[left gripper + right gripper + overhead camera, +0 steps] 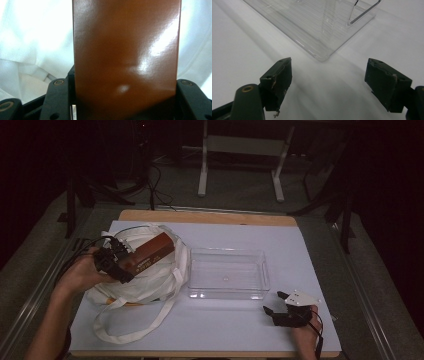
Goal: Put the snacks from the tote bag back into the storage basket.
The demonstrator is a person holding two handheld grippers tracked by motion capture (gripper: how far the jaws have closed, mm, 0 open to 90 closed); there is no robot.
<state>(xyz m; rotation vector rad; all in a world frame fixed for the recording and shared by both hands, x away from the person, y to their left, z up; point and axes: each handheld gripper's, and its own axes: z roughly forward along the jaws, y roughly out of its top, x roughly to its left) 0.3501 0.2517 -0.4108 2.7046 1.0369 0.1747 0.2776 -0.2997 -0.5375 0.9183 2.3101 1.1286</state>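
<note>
I have the brown box pinched in my left gripper, over the white bag.

In the left gripper view the box stands between both black jaws, which press on its sides, with bag cloth behind it. From above, the box lies tilted across the bag's open top, at the left of the table. My right gripper rests near the table's front right, jaws spread wide and holding nothing, just short of a corner of the clear tray, which sits just right of the bag.
</note>
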